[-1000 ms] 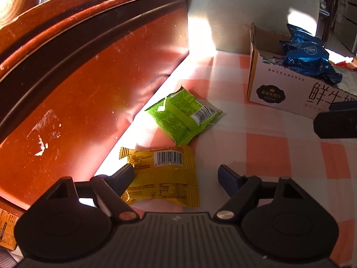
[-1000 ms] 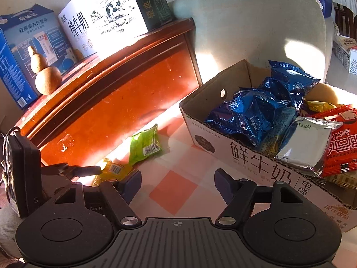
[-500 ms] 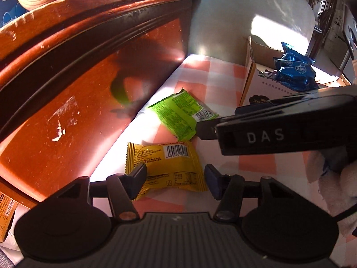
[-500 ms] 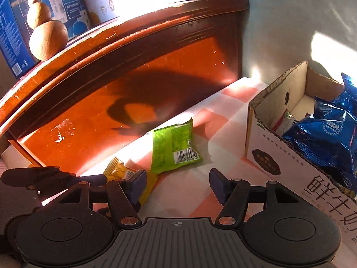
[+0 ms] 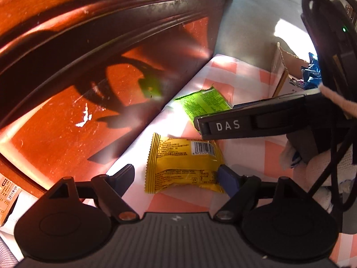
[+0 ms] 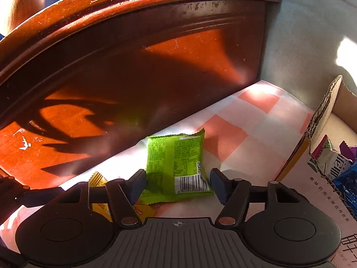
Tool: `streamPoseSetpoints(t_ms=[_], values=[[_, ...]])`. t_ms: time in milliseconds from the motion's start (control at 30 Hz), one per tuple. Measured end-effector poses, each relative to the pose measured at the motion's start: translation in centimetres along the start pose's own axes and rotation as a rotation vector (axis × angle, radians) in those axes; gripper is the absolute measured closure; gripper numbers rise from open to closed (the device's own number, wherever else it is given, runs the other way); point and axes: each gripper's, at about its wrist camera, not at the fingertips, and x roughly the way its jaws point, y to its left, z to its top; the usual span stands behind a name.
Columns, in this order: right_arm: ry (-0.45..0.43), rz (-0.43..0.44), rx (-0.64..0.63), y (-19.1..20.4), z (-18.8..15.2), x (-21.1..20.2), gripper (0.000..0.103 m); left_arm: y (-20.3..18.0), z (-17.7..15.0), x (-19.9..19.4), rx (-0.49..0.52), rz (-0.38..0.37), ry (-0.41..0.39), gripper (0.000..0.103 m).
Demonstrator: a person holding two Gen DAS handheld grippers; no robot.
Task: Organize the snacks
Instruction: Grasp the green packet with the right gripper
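The bench (image 6: 263, 120) wears a pink-and-white checked cloth. On it a green snack packet (image 6: 176, 165) lies flat between the right fingers (image 6: 216, 184), and a yellow snack packet (image 5: 185, 167) lies between the left fingers (image 5: 227, 179). A cardboard box (image 6: 321, 178) stands on the cloth, right of the right fingers.

Glossy plastic film is seen on the yellow packet (image 5: 185, 165) and the green packet (image 6: 176, 165), both crinkled and printed with barcodes. The wooden board (image 6: 133, 67) is finished in a shiny reddish-brown varnish, scratched and chipped in places. The checked cloth (image 6: 256, 120) looks smooth and matt. The box (image 6: 321, 120) is made of corrugated cardboard with a rough torn edge. Matt black plastic is seen on the left gripper (image 5: 176, 176) and the right gripper (image 6: 178, 183), with ribbed bodies and small metal pins.
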Motion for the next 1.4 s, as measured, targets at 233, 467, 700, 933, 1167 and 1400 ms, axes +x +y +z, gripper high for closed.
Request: streamPoseSetpoints(t_ms=[233, 467, 700, 933, 1167, 1400], values=[[0.001, 0.017, -0.023, 0.3, -0.4, -0.6, 0.055, -0.5, -0.7, 0.7, 0.063, -0.071, -0.022, 0.032], [0.03, 0.021, 0.04, -1.4, -3.2, -3.7, 0.056, -2.2, -2.1, -0.5, 0.189, -0.189, -0.013, 0.035], [0.076, -0.024, 0.085, -2.9, -7.9, -8.8, 0.056, -6.6, -3.8, -2.8, 0.456, -0.304, 0.014, 0.027], [0.105, -0.07, 0.185, -5.1, -12.8, -13.9, 0.056, -8.3, -3.3, -3.4, 0.397, -0.274, 0.074, 0.02], [0.077, -0.08, 0.186, -5.1, -14.6, -14.9, 0.056, -7.7, -3.1, -4.2, 0.162, -0.228, 0.144, 0.017], [0.07, -0.134, 0.19, -5.8, -14.8, -15.2, 0.054, -9.3, -3.0, -2.6, 0.059, -0.128, 0.163, 0.017]])
